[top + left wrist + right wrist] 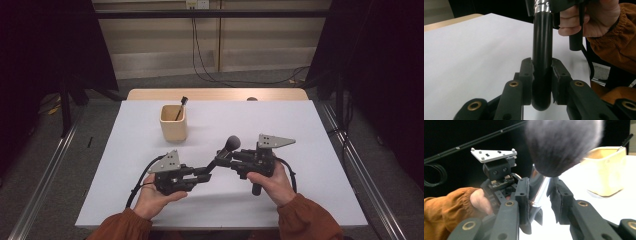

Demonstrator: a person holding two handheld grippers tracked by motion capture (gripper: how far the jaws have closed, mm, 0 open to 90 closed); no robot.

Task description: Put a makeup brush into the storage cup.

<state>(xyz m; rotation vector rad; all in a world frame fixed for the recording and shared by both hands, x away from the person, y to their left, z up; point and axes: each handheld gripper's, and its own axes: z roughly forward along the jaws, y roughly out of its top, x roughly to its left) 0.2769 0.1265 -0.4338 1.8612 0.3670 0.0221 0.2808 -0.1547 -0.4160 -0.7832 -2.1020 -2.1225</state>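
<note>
**Brush held at both ends above the table**

The left gripper point(204, 173) has its jaws closed on the black handle end of the brush point(224, 151). In the left gripper view the pads point(527, 75) press the handle point(542, 57) from both sides, and its rounded butt sits low between them, just past the pads toward the camera. The handle runs straight away from these jaws to a silver ferrule point(542, 6).

The right gripper point(235, 159) is clamped on that ferrule. In the right gripper view one pad point(522, 195) lies flat on the shiny metal point(537, 190); the other pad sits tight beside it, though whether it touches cannot be told. The grey bristle head point(562, 145) swells out just beyond the fingertips.

From the high view the brush bridges the two grippers, slanting up from the left fingertips to the right ones, with the bristle head sticking out past the right jaws, away from the person. A hand grips each tool body, left hand point(155, 197) and right hand point(272, 182), with rust-orange sleeves behind them.

Beyond the left fingertips, well apart, a cream cup point(173, 122) stands upright on the white table point(300, 130). A thin dark tool point(180, 107) leans inside it, its tip above the rim.
</note>
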